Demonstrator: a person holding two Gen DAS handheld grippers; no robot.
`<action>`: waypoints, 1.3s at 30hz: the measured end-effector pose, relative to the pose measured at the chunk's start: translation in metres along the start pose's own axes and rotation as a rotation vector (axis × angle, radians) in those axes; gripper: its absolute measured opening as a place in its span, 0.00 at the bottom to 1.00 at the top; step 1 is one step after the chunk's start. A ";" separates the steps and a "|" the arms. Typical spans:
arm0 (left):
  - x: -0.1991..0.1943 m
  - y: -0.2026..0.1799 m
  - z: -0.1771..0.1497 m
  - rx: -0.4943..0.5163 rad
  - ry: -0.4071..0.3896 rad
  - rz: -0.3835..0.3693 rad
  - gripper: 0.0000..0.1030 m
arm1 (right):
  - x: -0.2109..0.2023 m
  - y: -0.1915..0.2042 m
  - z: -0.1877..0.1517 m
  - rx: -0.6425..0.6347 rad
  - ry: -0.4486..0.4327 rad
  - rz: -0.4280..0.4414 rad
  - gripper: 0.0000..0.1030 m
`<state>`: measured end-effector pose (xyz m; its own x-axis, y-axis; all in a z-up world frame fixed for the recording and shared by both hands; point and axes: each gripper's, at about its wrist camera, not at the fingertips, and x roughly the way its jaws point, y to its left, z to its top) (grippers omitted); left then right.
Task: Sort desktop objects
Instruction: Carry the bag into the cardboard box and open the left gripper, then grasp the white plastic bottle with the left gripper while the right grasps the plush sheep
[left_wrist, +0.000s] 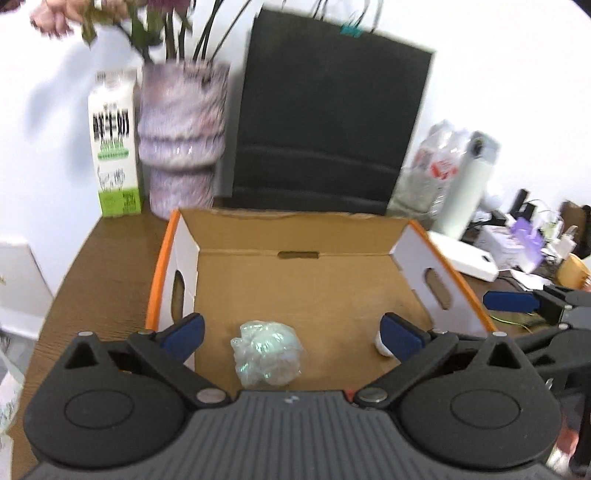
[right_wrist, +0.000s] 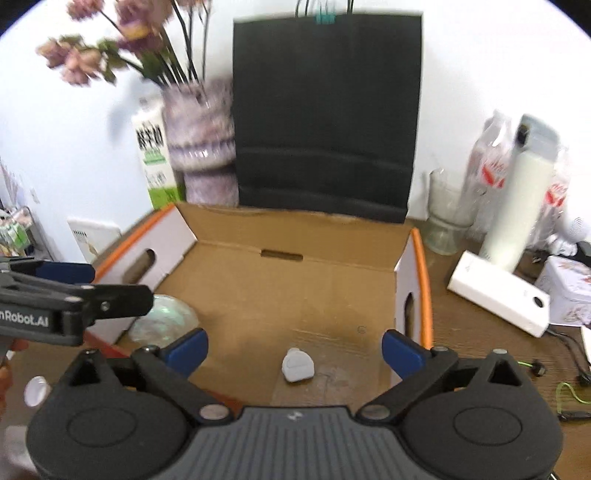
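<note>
Left wrist view: our left gripper and right gripper gape, holding nothing. We judge the crumpled plastic wad and small white piece already sorted into the cardboard box; desk clutter remains.

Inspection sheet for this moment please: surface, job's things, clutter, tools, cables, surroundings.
Surface: brown wooden desk, crowded along its back and right side.
Job's things: open cardboard box; crumpled clear plastic wad and small white object lie on its floor.
Clutter: milk carton, purple vase with flowers, black paper bag, white bottle, flat white box, glass cup.
Tools: left tool open above the wad; right tool open above the white object; neither pinches anything.
Cables: black and green leads at the desk's right.
Surroundings: white wall.
</note>
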<state>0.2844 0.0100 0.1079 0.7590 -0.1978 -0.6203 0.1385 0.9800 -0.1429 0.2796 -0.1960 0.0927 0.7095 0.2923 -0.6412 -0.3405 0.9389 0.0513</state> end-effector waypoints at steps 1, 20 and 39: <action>-0.010 -0.001 -0.004 0.015 -0.021 0.002 1.00 | -0.011 0.000 -0.004 -0.001 -0.016 0.001 0.98; -0.133 0.039 -0.153 -0.105 -0.220 0.059 1.00 | -0.135 0.006 -0.166 0.090 -0.193 -0.040 1.00; -0.129 0.032 -0.182 -0.035 -0.199 0.093 1.00 | -0.130 0.030 -0.197 0.041 -0.141 -0.192 1.00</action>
<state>0.0756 0.0630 0.0431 0.8784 -0.0945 -0.4684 0.0424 0.9918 -0.1206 0.0553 -0.2413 0.0267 0.8387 0.1271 -0.5295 -0.1673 0.9855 -0.0285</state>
